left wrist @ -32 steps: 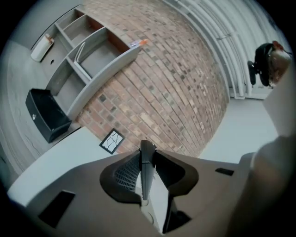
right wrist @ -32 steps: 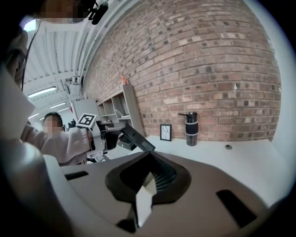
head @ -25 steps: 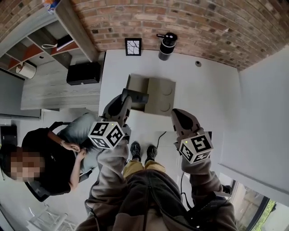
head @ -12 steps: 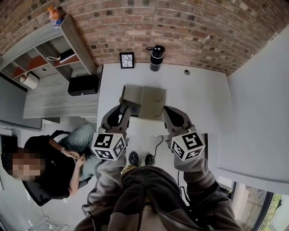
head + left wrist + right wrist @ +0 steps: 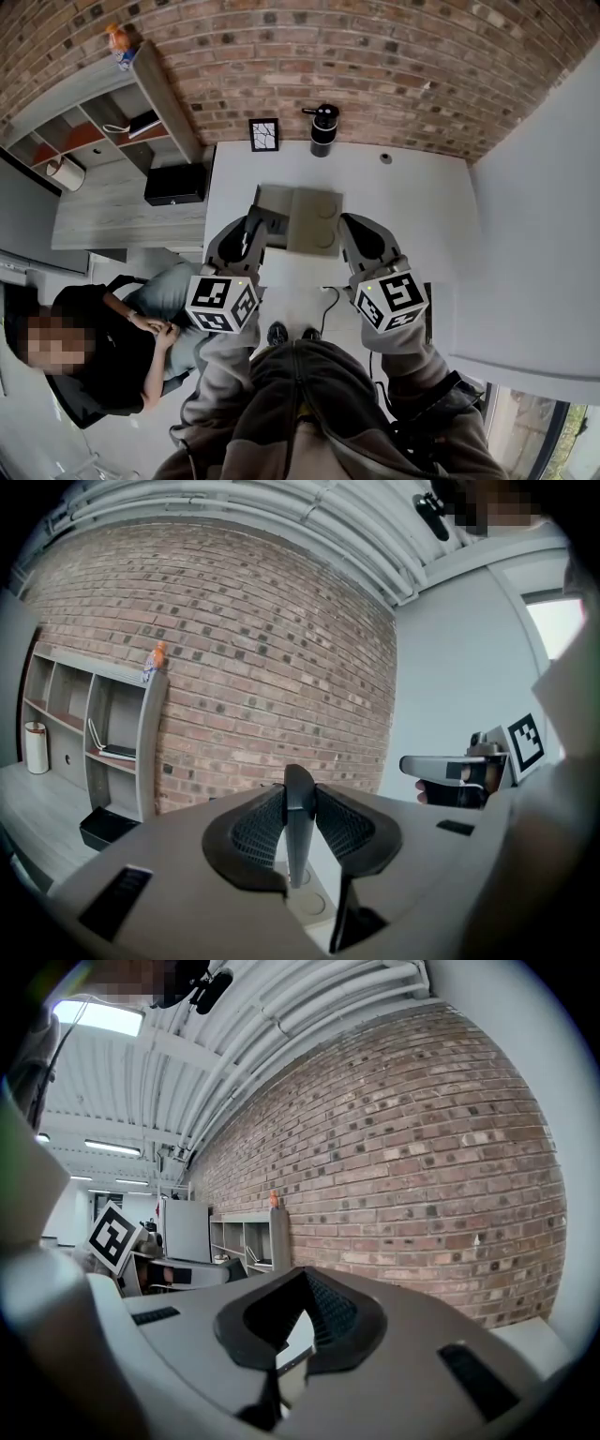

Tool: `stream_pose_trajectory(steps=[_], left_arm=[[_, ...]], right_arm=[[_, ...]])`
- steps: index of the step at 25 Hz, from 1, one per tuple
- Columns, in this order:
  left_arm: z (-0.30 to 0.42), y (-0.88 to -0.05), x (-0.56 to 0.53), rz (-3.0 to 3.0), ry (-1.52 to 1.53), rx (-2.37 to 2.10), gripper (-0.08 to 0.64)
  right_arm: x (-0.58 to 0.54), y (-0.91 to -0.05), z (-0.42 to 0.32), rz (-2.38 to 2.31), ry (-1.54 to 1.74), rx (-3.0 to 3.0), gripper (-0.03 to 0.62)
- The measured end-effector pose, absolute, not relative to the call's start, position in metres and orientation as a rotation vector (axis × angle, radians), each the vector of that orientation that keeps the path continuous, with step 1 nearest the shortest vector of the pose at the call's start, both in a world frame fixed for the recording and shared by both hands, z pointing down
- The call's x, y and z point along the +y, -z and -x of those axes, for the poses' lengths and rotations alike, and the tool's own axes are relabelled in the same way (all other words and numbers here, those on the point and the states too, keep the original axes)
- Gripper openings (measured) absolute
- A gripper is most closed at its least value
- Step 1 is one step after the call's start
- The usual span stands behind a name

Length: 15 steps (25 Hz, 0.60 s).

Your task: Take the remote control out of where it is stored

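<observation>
A slim dark remote control (image 5: 298, 817) stands edge-on between the pads of my left gripper (image 5: 298, 841), which is shut on it. In the head view the left gripper (image 5: 257, 223) holds the remote control (image 5: 274, 219) at the left edge of a grey-beige storage box (image 5: 317, 221) with two round recesses in its top. My right gripper (image 5: 354, 228) hovers at the box's right side. Its jaws stand apart, with nothing between them and the white table (image 5: 292, 1335) showing through the gap. The right gripper (image 5: 450, 766) also shows in the left gripper view.
On the white table (image 5: 412, 216), a black cylinder (image 5: 322, 127) and a small framed picture (image 5: 263, 134) stand by the brick wall. A cable (image 5: 328, 298) lies near the front edge. To the left are a shelf unit (image 5: 103, 122), a black case (image 5: 175, 183) and a seated person (image 5: 103, 337).
The right gripper has come in beside the box's right side. The left gripper stays shut on the remote at the box's left edge. The head view has shifted a little.
</observation>
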State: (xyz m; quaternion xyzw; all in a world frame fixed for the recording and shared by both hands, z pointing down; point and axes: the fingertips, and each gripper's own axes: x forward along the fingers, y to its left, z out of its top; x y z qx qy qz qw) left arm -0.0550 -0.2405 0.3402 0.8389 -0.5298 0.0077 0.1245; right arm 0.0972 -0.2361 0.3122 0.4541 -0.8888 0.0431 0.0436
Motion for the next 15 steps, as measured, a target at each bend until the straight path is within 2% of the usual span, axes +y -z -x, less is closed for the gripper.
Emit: stream_pose_trajectory(steps=[15], left_arm=[[0.054, -0.326, -0.239, -2.477, -0.010, -1.575, 0.109]], right_arm=[[-0.240, -0.301, -0.093, -1.380, -0.082, -2.749, 0.000]])
